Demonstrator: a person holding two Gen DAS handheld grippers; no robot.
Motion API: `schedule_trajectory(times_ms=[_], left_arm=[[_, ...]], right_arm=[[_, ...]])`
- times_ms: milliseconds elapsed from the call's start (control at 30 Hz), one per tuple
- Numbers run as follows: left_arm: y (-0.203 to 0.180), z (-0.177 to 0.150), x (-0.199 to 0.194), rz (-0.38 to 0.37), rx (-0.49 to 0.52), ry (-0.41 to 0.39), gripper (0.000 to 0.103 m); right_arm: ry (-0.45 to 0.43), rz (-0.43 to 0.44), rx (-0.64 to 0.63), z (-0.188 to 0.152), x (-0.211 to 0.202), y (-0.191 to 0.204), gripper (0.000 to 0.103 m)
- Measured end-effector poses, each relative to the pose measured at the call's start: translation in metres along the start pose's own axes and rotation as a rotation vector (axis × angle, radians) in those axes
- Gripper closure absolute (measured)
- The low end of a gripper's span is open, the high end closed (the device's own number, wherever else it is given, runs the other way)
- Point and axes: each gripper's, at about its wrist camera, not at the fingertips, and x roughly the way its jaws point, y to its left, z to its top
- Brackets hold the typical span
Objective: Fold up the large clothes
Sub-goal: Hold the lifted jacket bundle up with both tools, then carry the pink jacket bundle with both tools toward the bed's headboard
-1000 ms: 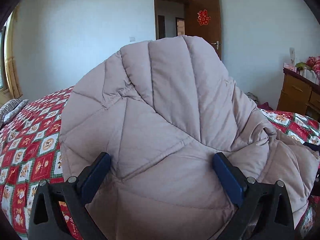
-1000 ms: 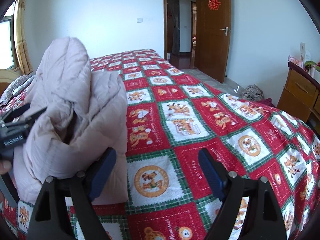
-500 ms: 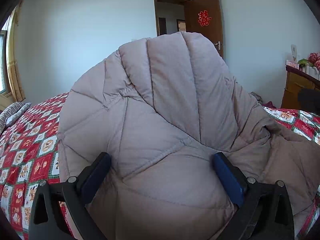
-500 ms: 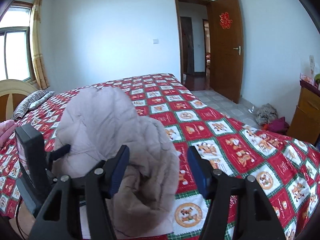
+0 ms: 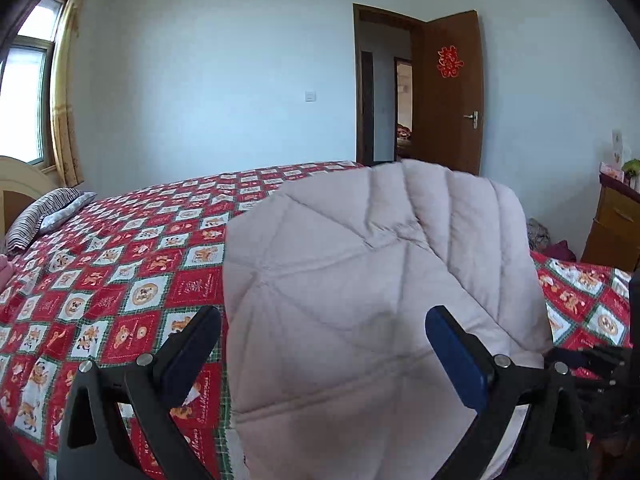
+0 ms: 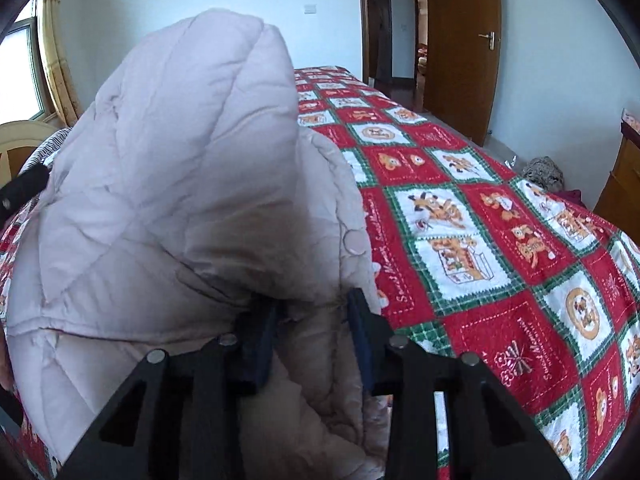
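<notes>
A pale pink quilted padded coat (image 5: 360,288) is bunched up on the red patterned bedspread (image 5: 120,264). In the left wrist view my left gripper (image 5: 320,336) is open, its jaws wide apart, with the coat's quilted panel lying between and beyond them. In the right wrist view my right gripper (image 6: 312,320) has its jaws close together, pinching a fold of the coat (image 6: 180,184) near a snap button (image 6: 355,242). The coat rises high at the left of that view. The left tool's black body (image 6: 20,188) shows behind it.
The bed runs toward an open brown door (image 5: 452,96). A striped pillow (image 5: 44,216) lies at the head end by a window (image 5: 24,100). A wooden dresser (image 5: 616,224) stands right, with clothes on the floor (image 6: 544,174) beside it.
My right gripper moved in from the open bedspread and closed its jaws on a fold of the coat. In the left wrist view the coat dropped lower and rightward, uncovering the bed.
</notes>
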Motion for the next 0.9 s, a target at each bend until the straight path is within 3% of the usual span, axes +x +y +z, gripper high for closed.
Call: schedule_trajectory(times_ms=[67, 133, 267, 367, 433, 600, 733, 900], left_arm=[[0.002, 0.001, 0.020, 0.051, 0.033, 0.059, 0.001], [0.003, -0.002, 0.038, 0.055, 0.049, 0.112, 0.001], [0.007, -0.002, 0.038, 0.061, 0.044, 0.098, 0.001], [0.008, 0.007, 0.036, 0.067, 0.044, 0.082, 0.001], [0.011, 0.016, 0.034, 0.086, 0.027, 0.066, 0.001], [0.012, 0.032, 0.050, 0.090, 0.009, 0.075, 0.001], [-0.003, 0.026, 0.087, 0.083, 0.059, 0.194, 0.001], [-0.011, 0.014, 0.102, 0.058, 0.018, 0.204, 0.001]], right_arm=[[0.012, 0.005, -0.006, 0.001, 0.001, -0.001, 0.067], [0.016, -0.003, -0.002, 0.007, -0.008, -0.001, 0.066], [-0.154, -0.043, 0.003, 0.032, -0.061, 0.008, 0.061], [-0.211, 0.044, -0.022, 0.058, -0.077, 0.031, 0.060], [-0.187, 0.123, -0.040, 0.076, -0.063, 0.045, 0.061], [-0.123, 0.168, -0.071, 0.098, -0.011, 0.055, 0.061], [-0.045, 0.176, -0.028, 0.091, 0.018, 0.039, 0.060], [-0.042, 0.167, -0.024, 0.073, 0.033, 0.027, 0.058]])
